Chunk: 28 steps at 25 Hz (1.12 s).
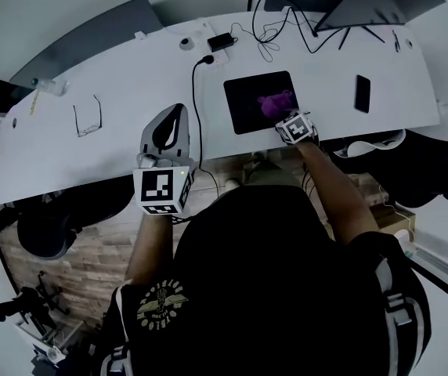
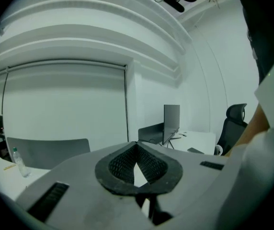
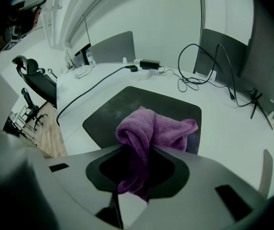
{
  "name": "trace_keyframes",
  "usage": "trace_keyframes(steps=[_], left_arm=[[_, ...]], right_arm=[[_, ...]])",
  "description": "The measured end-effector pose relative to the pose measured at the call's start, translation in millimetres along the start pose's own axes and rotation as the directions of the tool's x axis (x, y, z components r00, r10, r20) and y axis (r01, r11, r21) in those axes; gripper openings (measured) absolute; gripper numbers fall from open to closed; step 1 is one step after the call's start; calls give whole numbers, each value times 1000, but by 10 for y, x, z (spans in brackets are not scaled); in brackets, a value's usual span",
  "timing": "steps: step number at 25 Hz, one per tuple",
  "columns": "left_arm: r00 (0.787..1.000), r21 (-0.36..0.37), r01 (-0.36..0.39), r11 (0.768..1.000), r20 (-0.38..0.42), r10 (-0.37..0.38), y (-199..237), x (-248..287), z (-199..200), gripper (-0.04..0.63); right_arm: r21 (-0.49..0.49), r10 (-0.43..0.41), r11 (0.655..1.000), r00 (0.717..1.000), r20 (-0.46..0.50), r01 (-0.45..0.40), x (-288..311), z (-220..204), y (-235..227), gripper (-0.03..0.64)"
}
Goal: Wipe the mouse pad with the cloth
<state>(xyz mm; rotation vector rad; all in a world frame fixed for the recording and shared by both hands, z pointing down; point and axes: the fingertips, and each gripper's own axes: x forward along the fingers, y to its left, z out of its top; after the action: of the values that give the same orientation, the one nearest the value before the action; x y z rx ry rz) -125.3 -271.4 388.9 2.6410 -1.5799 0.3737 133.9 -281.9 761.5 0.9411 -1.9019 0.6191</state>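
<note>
We are pinching the purple cloth (image 3: 158, 128) in the right gripper (image 3: 138, 150), its bunch resting ahead on the mouse pad (image 3: 122, 107); left gripper (image 2: 137, 146) closed, empty, well apart.

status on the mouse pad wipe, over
Right gripper shut on purple cloth, pressed to mouse pad. Left gripper shut, empty, away from pad. Cable and phone beside pad, not on it.
</note>
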Motion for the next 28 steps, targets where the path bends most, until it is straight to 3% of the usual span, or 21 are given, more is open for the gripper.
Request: trace_keyframes(steps=[10,12,14,17,21,25,28], left_arm=[[999,-14,15,1000,39,-14,-119,688,263,2],[999,-18,9,1000,37,-8,-102,806,292,2],[999,-22,0,1000,42,1,-79,909,345,2],[998,-24,-18,1000,57,19,-45,1064,438,2],[997,-18,-41,999,71,43,-18,1232,545,2],[995,-15,-58,998,83,59,-11,1321,686,2],[993,-8,-70,998,93,70,-1,1366,818,2]], right_arm=[[41,-11,999,1000,-20,12,-174,-203,-452,106],[53,-1,999,999,39,-1,-331,-77,-524,104],[70,29,997,986,166,-41,-602,196,-550,104],[50,49,996,923,382,-74,-1133,736,-578,104],[-9,41,999,800,599,-44,-1849,1444,-629,104],[-56,51,998,674,737,-15,-2460,2019,-665,104],[-84,60,996,612,789,11,-2844,2336,-702,103]])
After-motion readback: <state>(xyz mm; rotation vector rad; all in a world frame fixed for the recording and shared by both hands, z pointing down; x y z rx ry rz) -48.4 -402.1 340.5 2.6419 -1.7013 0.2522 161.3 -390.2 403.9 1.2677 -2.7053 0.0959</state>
